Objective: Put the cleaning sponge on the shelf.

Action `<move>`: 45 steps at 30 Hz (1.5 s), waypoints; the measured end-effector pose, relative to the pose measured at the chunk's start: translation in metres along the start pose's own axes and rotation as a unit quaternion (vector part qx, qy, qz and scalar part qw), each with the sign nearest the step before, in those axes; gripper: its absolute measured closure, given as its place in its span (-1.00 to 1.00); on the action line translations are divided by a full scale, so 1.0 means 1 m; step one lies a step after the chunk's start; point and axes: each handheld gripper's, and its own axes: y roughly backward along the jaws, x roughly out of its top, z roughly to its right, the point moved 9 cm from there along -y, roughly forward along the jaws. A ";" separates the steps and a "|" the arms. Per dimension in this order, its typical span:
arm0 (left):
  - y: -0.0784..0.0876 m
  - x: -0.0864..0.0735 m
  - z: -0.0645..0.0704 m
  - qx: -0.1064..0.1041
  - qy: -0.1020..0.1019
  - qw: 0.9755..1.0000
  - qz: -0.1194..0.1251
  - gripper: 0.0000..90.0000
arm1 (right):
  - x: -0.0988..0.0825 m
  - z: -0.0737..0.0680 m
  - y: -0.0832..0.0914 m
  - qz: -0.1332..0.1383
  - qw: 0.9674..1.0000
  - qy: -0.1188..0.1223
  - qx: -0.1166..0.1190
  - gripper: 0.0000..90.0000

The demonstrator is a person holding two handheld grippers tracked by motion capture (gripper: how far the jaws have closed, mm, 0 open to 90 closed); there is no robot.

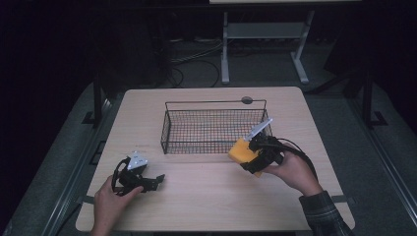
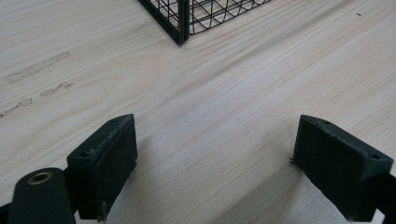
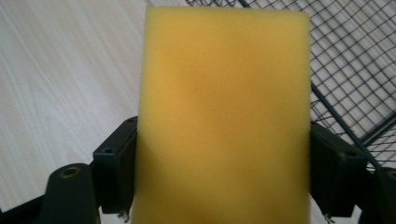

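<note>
Right tool (image 3: 224,186) clamping sponge (image 3: 224,112) (basket (image 1: 214,127) beside)

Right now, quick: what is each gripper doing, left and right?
Left gripper: open, nothing between its jaws, low over the table.
Right gripper: closed on the yellow sponge, beside the wire basket.

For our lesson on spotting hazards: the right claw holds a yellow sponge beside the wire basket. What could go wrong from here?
1. The sponge is soft and held only by its lower sides, so it could flex and slip from the right claw.
2. It sits close to the basket near corner, so it may catch the rim instead of clearing it.
3. The left claw rests open on the table, steadying nothing, so a bump could shift the basket.
</note>
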 end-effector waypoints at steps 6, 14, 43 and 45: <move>0.000 0.000 0.000 0.000 0.000 1.000 0.000 -0.72 | 0.002 0.010 0.003 0.000 1.000 -0.010 -0.006 -0.49; 0.000 0.000 0.000 0.000 0.000 1.000 0.000 -0.72 | 0.008 0.025 0.005 0.003 1.000 -0.013 -0.015 -0.49; 0.000 0.000 0.000 -0.001 0.000 1.000 -0.001 -0.72 | 0.034 0.088 -0.001 0.003 0.999 -0.032 -0.035 -0.49; 0.000 0.000 0.000 0.000 0.000 1.000 -0.001 -0.72 | 0.036 0.091 -0.003 0.004 0.999 -0.034 -0.034 -0.49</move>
